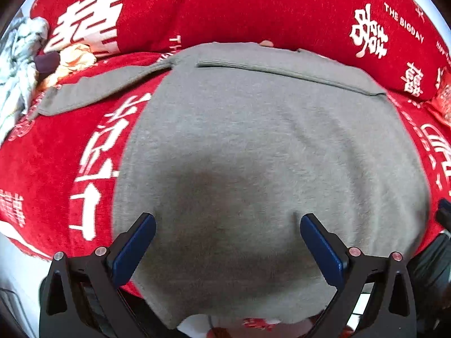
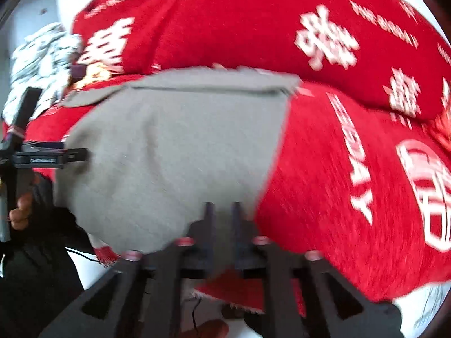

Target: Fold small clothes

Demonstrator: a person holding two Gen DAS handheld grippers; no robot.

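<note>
My left claw [image 1: 227,249]: black angular frame, dark blue pads [image 1: 132,249] inside each finger, silver-pink round screw heads at 8 and 4 o'clock. My right claw [image 2: 222,214]: same black frame, blurred, narrow dark fingers, pinkish screws. Dark sleeve [image 2: 42,253] at 8 o'clock.

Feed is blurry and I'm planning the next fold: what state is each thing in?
Grey garment: flat, one sleeve folded across top, other stretched out.
Clothes pile: crumpled, unfolded.
Left gripper: fingers wide open, empty, over the garment.
Right gripper: fingers close together at garment's corner; grip unclear.
</note>
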